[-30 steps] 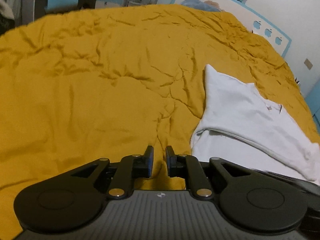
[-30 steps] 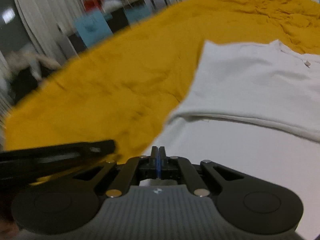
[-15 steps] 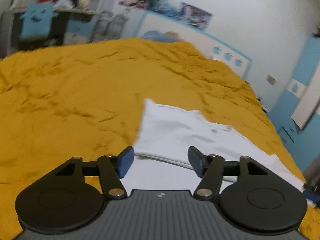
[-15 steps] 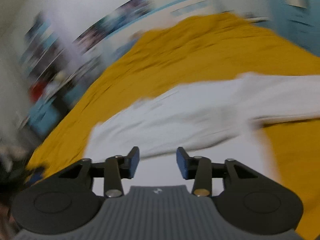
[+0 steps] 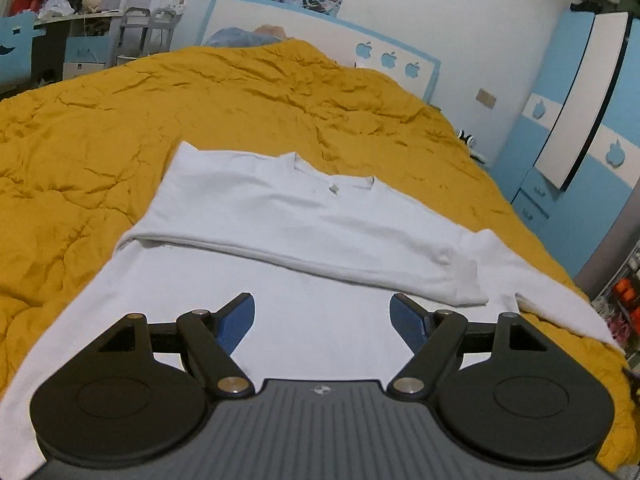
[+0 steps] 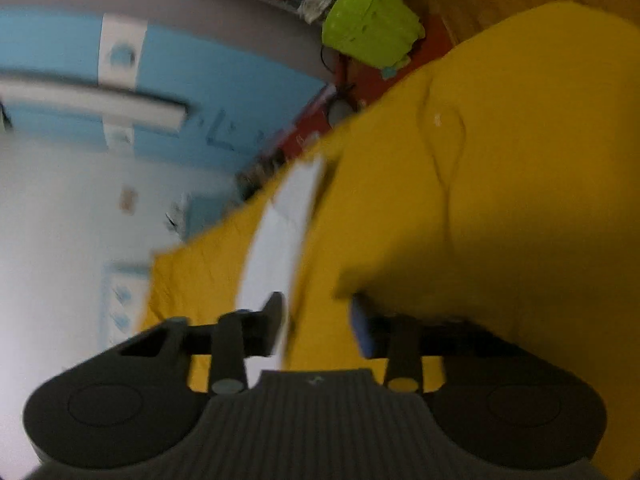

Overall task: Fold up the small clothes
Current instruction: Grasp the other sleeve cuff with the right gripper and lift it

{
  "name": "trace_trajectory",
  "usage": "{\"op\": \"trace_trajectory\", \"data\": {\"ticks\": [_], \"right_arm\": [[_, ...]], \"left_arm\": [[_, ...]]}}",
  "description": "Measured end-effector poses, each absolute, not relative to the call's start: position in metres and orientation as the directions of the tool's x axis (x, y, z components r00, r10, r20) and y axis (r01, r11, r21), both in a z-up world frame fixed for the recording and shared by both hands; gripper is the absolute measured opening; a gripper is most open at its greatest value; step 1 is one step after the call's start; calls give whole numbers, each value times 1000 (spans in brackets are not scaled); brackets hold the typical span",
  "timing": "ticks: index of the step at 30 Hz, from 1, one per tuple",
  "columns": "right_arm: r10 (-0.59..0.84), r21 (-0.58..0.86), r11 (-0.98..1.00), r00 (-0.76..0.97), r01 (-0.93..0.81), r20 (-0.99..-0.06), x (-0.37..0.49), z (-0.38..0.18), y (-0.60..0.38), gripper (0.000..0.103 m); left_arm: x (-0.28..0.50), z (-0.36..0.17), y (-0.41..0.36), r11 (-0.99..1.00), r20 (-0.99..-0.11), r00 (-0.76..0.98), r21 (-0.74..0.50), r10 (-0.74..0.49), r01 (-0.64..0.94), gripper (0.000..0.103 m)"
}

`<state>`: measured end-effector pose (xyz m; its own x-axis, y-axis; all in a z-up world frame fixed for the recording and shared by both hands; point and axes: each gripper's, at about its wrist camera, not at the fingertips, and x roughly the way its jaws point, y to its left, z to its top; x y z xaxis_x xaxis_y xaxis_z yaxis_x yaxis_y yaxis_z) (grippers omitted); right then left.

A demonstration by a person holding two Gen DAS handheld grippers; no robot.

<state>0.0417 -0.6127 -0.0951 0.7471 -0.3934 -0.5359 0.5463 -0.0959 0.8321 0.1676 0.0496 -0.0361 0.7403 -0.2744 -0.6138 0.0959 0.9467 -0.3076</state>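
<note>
On yellow bedspread point(image 5: 120, 128), white shirt point(image 5: 280, 216) spread flat.

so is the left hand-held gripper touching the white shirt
Cannot tell. In the left wrist view the open left hand-held gripper overlaps the white shirt on the yellow bedspread, but neither contact nor gap shows.

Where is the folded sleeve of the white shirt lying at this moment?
In the left wrist view, the folded sleeve lies across the chest of the white shirt, below the collar, on the yellow bedcover; its cuff ends toward the right.
</note>
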Motion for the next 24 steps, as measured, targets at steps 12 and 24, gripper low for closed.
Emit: {"op": "trace_trajectory", "data": {"ticks": [12,24], "right_arm": [[-421,799,70,744,597,-519,100,-126,-689,16],[-454,806,182,775,563,-439,113,-122,-684,7]], "left_arm": [[167,-41,-10,971,-635,734,-162,-240,176,90],[179,-45,-27,989,-694,705,-88,-146,118,86]]}}
